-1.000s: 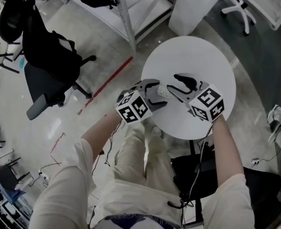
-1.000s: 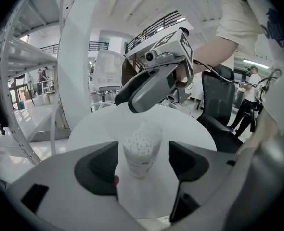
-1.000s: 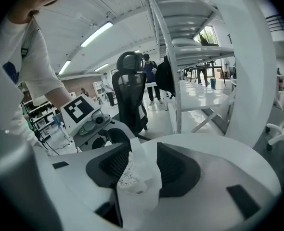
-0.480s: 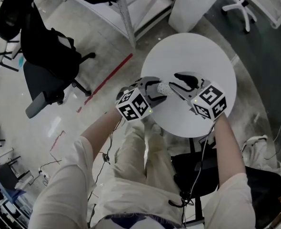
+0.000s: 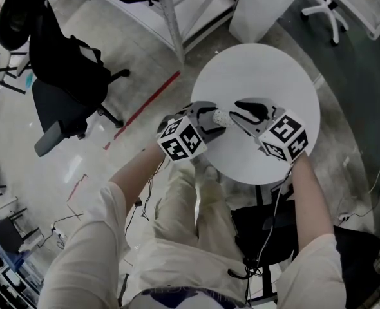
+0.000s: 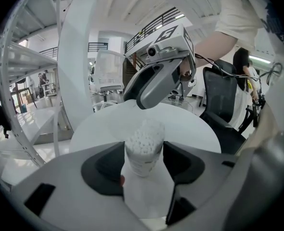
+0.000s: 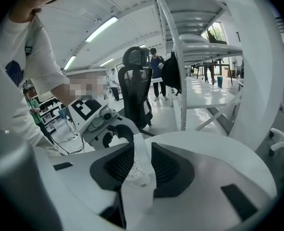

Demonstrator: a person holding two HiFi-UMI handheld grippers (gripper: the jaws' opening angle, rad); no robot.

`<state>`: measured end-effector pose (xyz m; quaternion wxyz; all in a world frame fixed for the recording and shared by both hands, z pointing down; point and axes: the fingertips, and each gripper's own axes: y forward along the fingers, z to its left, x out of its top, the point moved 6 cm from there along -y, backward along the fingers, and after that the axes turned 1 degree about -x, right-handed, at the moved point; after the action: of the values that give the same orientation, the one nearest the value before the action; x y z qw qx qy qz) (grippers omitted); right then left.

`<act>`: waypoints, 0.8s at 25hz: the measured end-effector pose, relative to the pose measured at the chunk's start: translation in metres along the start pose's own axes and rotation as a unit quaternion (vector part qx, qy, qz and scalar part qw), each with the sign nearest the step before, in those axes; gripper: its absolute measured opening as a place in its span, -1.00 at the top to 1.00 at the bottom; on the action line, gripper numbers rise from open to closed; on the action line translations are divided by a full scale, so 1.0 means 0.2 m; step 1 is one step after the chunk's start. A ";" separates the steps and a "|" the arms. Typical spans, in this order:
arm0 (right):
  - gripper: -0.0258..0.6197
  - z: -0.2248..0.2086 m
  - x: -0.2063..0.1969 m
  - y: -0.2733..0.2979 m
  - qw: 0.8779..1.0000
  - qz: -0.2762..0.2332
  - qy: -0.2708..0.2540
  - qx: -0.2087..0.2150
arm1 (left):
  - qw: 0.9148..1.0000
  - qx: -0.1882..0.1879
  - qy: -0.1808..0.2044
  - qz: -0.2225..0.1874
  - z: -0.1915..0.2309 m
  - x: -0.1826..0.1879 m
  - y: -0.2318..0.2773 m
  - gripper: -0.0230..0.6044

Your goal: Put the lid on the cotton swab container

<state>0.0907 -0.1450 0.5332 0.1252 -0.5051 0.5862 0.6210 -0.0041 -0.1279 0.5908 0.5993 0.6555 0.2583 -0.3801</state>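
The cotton swab container (image 6: 143, 150) is a small clear tub with its top open and white swab tips showing. It stands on the round white table (image 5: 274, 76). My left gripper (image 6: 143, 161) is shut on the container (image 5: 220, 116), a pad against each side. My right gripper (image 7: 138, 163) faces it from the right, just clear of it (image 5: 235, 110). Its jaws have just been closing, and the clear lid (image 7: 141, 174) stands tilted between the ribbed pads, which touch both its sides. In the head view the lid is too transparent to make out.
A black office chair (image 5: 67, 82) stands on the floor at the left. A white shelving frame (image 5: 171, 18) is beyond the table, and a white chair base (image 5: 325, 8) at the top right. Red tape (image 5: 148, 111) marks the floor. The person's legs are at the table's near edge.
The left jaws have drawn in onto the container. The right jaws have narrowed around the lid. Both hands have stayed where they were.
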 end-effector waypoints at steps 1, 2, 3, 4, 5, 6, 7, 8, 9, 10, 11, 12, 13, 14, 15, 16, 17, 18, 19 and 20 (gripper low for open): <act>0.55 0.01 0.00 0.00 1.000 0.001 -0.003 0.002 | 1.000 0.001 0.000 0.000 0.00 0.00 0.00 0.14; 0.55 0.01 0.00 0.00 1.000 0.002 -0.005 0.005 | 1.000 0.001 0.000 0.000 0.00 0.00 0.00 0.14; 0.55 0.02 -0.01 0.00 1.000 0.003 -0.007 0.006 | 1.000 0.001 0.000 0.000 0.00 0.00 0.00 0.14; 0.55 0.02 -0.01 0.00 1.000 0.004 -0.008 0.008 | 1.000 0.002 0.000 0.001 0.00 0.00 0.00 0.14; 0.55 0.03 0.00 -0.01 1.000 0.005 -0.010 0.010 | 1.000 0.002 0.000 0.001 0.00 0.00 0.00 0.14; 0.55 0.04 0.00 -0.01 1.000 0.005 -0.012 0.012 | 1.000 0.002 0.000 0.001 0.00 0.00 0.00 0.14; 0.56 0.05 0.00 -0.01 1.000 0.006 -0.013 0.014 | 1.000 0.003 0.001 0.001 0.00 0.00 0.00 0.14; 0.56 0.06 0.00 -0.01 1.000 0.007 -0.015 0.015 | 1.000 0.003 0.000 0.001 0.00 0.00 -0.01 0.14; 0.56 0.07 0.00 -0.01 1.000 0.007 -0.018 0.016 | 1.000 0.003 0.001 0.002 0.00 0.00 -0.01 0.14; 0.56 0.08 0.00 -0.01 1.000 0.009 -0.022 0.016 | 1.000 0.003 0.001 0.002 0.00 0.00 -0.01 0.14; 0.56 0.09 0.00 -0.01 0.999 0.010 -0.025 0.017 | 1.000 0.004 0.001 0.002 0.00 0.00 -0.01 0.14; 0.55 0.09 -0.01 -0.01 0.999 0.012 -0.028 0.018 | 1.000 0.004 0.001 0.003 0.00 0.00 -0.01 0.14; 0.56 0.10 -0.01 -0.01 0.999 0.014 -0.029 0.019 | 1.000 0.004 0.002 0.003 0.00 -0.01 -0.01 0.14; 0.56 0.11 -0.01 -0.01 0.999 0.015 -0.031 0.020 | 1.000 0.004 0.002 0.003 0.00 -0.01 -0.01 0.14; 0.55 0.12 -0.02 -0.01 0.999 0.016 -0.031 0.021 | 1.000 0.005 0.002 0.003 0.00 -0.01 -0.01 0.14; 0.55 0.13 -0.02 -0.01 0.999 0.017 -0.032 0.023 | 1.000 0.005 0.002 0.004 0.00 -0.01 -0.01 0.14; 0.55 0.13 -0.03 0.00 0.999 0.019 -0.033 0.024 | 1.000 0.005 0.002 0.004 0.00 -0.01 -0.01 0.14; 0.55 0.14 -0.03 0.00 0.999 0.021 -0.034 0.026 | 1.000 0.005 0.003 0.004 0.00 -0.01 -0.01 0.14; 0.55 0.15 -0.04 0.00 0.999 0.023 -0.036 0.027 | 1.000 0.005 0.003 0.005 0.00 -0.01 -0.01 0.15; 0.55 0.15 -0.04 0.00 0.999 0.024 -0.037 0.029 | 1.000 0.004 0.004 0.006 0.00 -0.01 -0.01 0.15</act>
<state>0.0799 -0.1158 0.5341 0.1459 -0.4636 0.6108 0.6250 -0.0068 -0.1274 0.5914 0.5977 0.6609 0.2550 -0.3753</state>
